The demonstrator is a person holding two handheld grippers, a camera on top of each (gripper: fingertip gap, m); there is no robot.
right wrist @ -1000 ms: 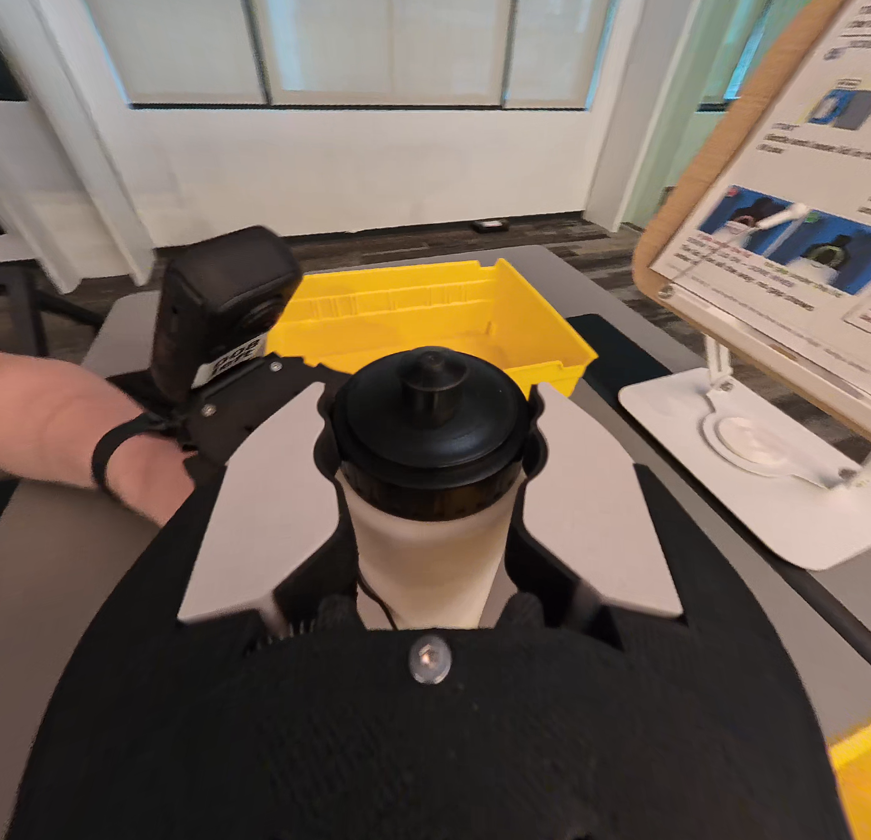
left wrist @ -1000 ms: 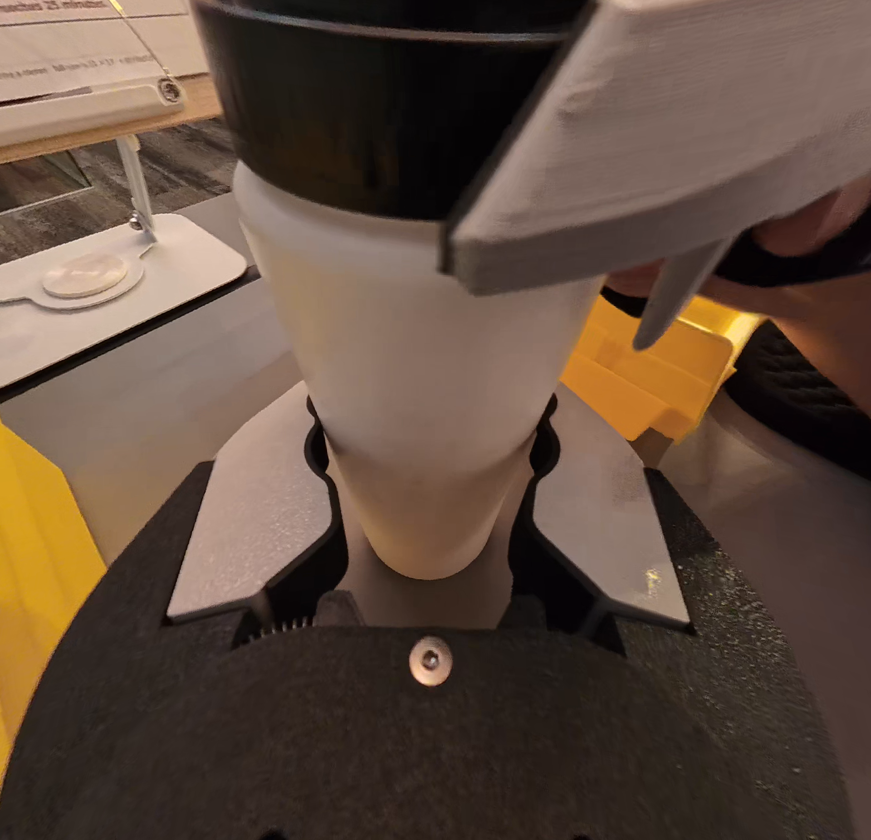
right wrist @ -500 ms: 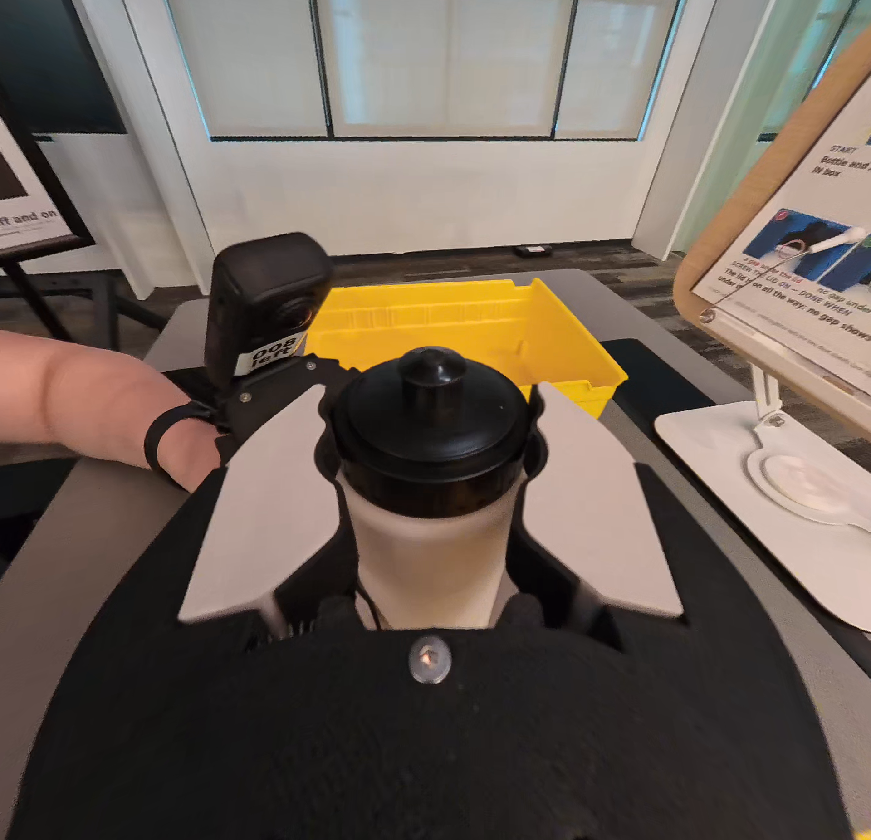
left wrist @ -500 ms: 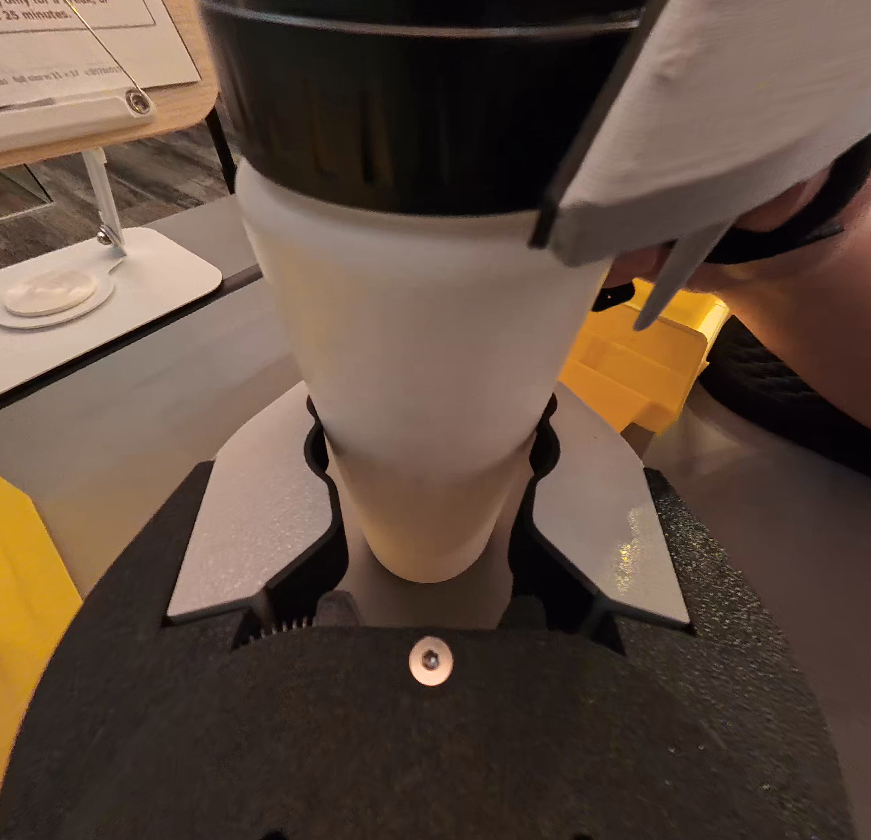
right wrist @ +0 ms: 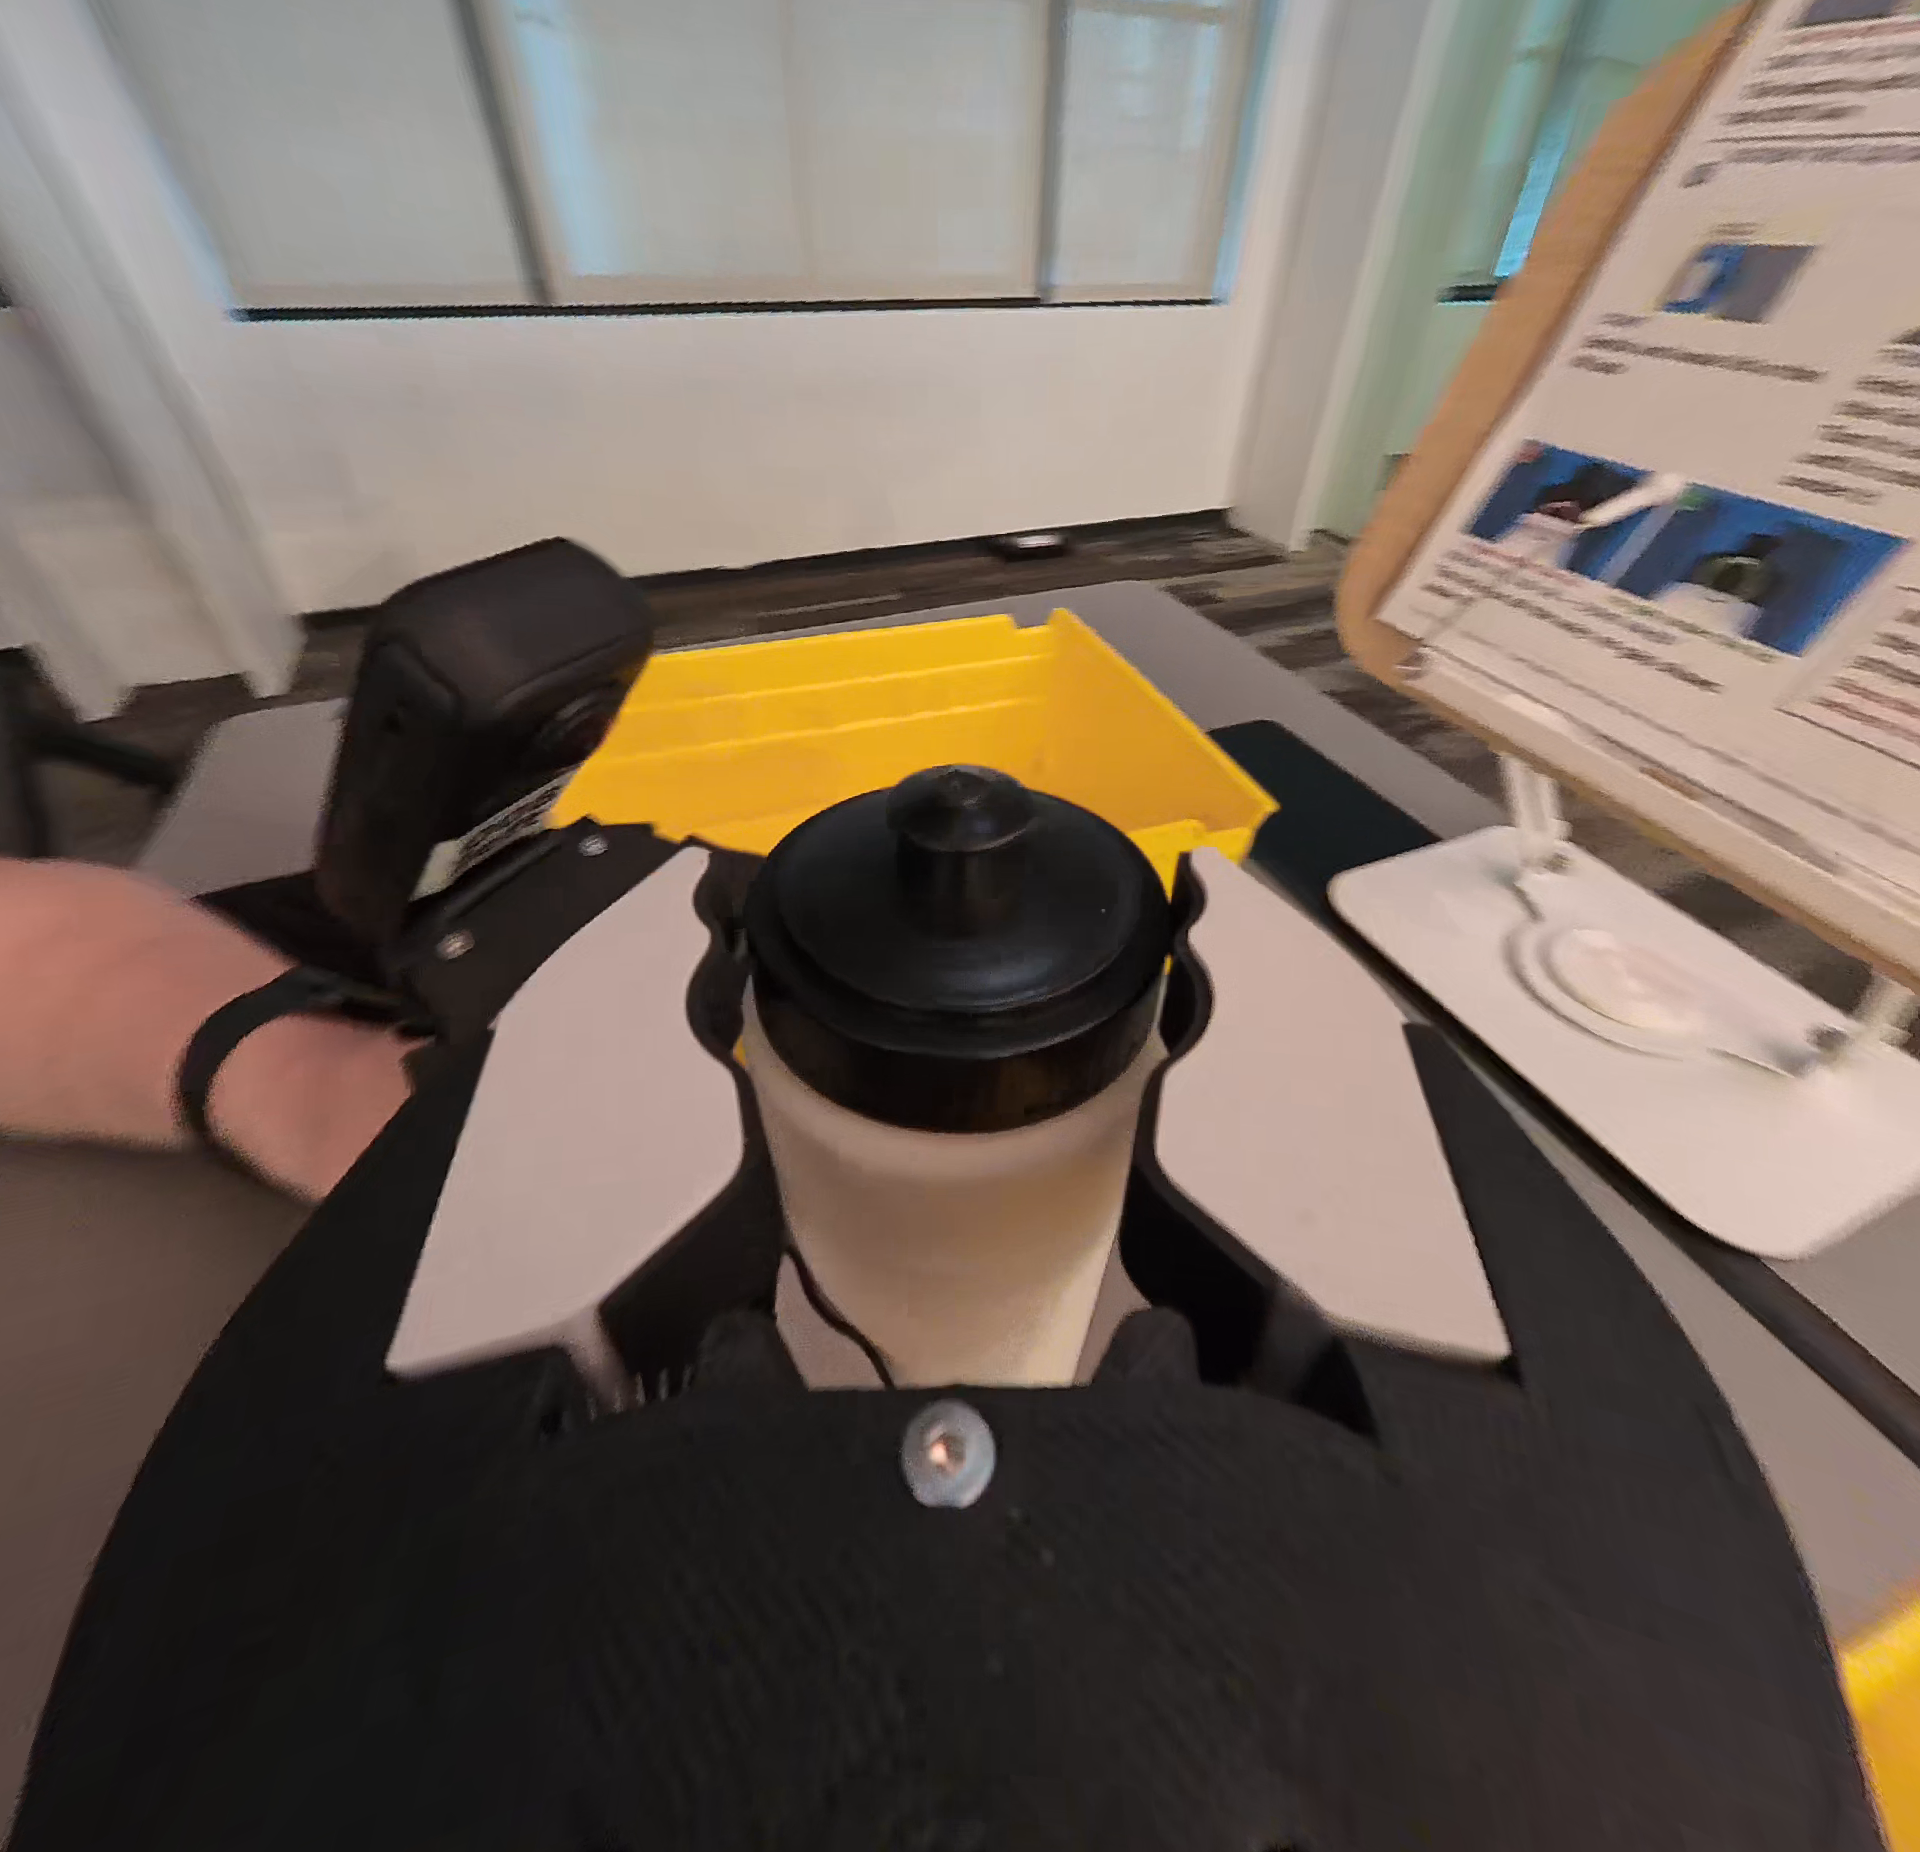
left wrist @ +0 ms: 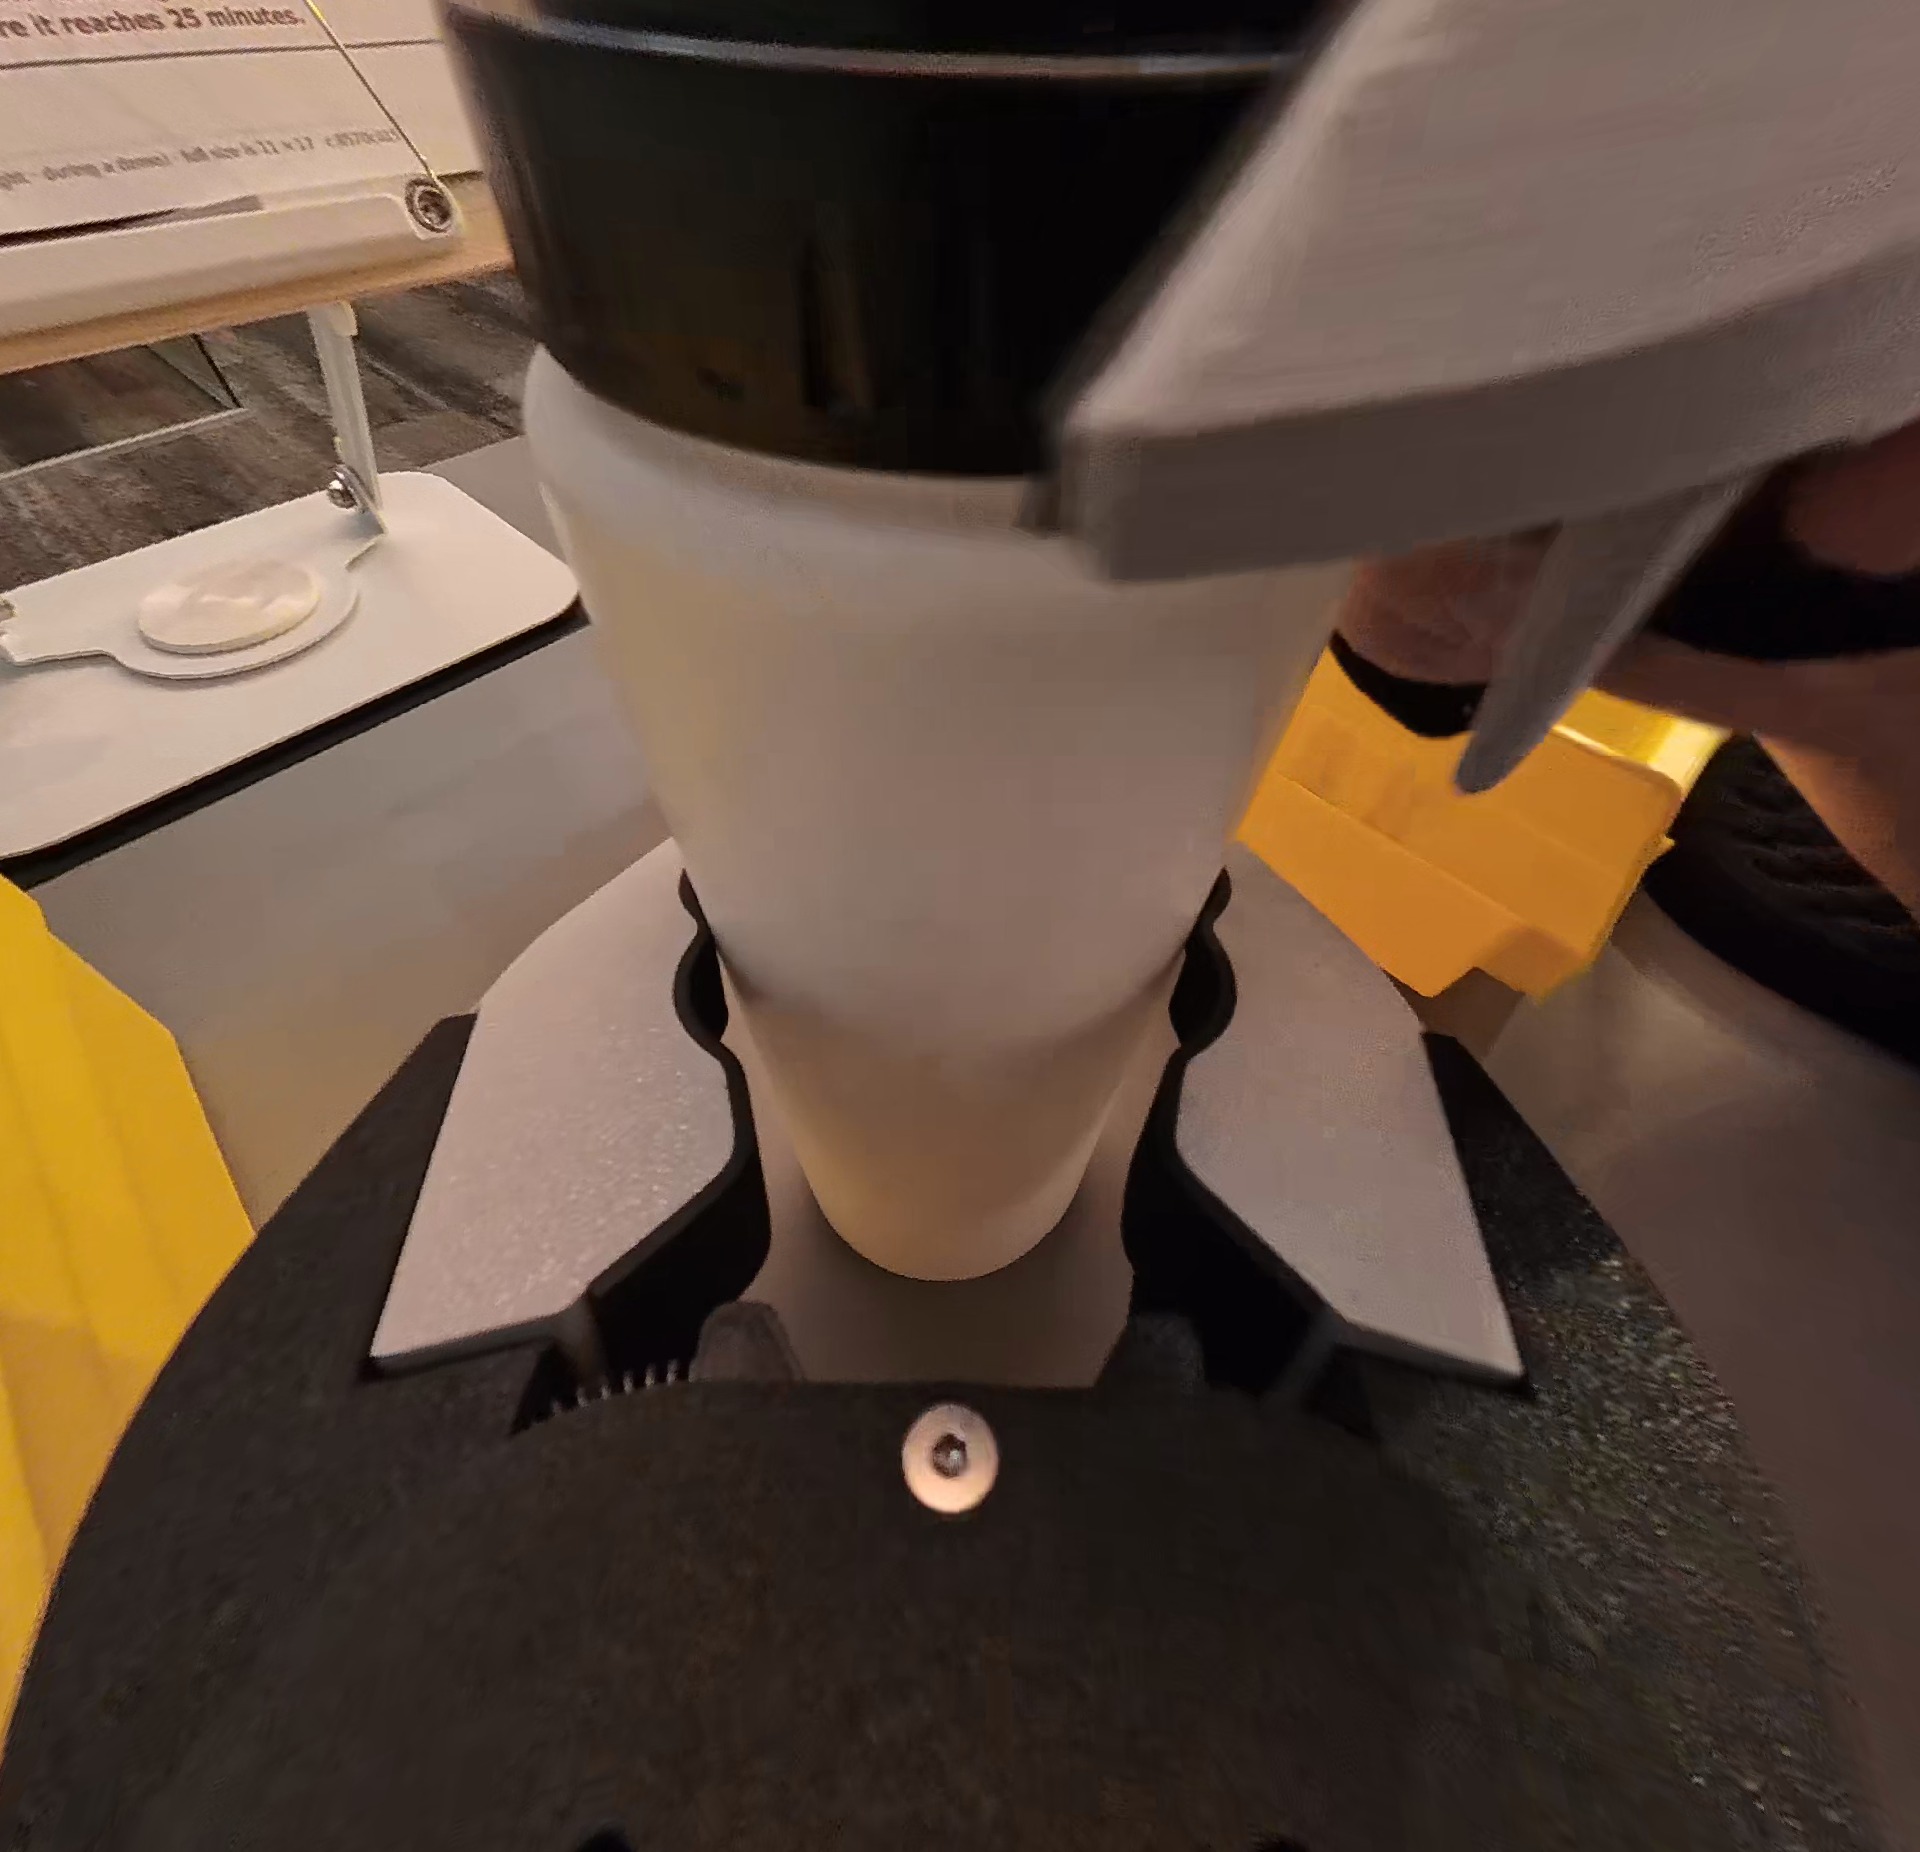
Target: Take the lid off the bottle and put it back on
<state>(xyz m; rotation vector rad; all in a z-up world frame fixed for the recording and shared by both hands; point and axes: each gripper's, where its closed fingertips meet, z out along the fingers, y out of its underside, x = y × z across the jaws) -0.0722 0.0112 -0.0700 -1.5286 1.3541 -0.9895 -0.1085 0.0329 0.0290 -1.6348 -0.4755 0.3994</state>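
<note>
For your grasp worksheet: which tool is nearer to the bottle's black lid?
Right. The right tool grips the lid itself; the left tool holds the white bottle lower down, below the lid.

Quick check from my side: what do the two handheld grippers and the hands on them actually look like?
Both grippers, the left gripper and the right gripper, have a textured black body, a silver screw at centre, flat pale grey fingers and black scalloped inner pads. A thin black cable shows on the right. A black camera block tops the left. A black strap crosses the hand.
</note>
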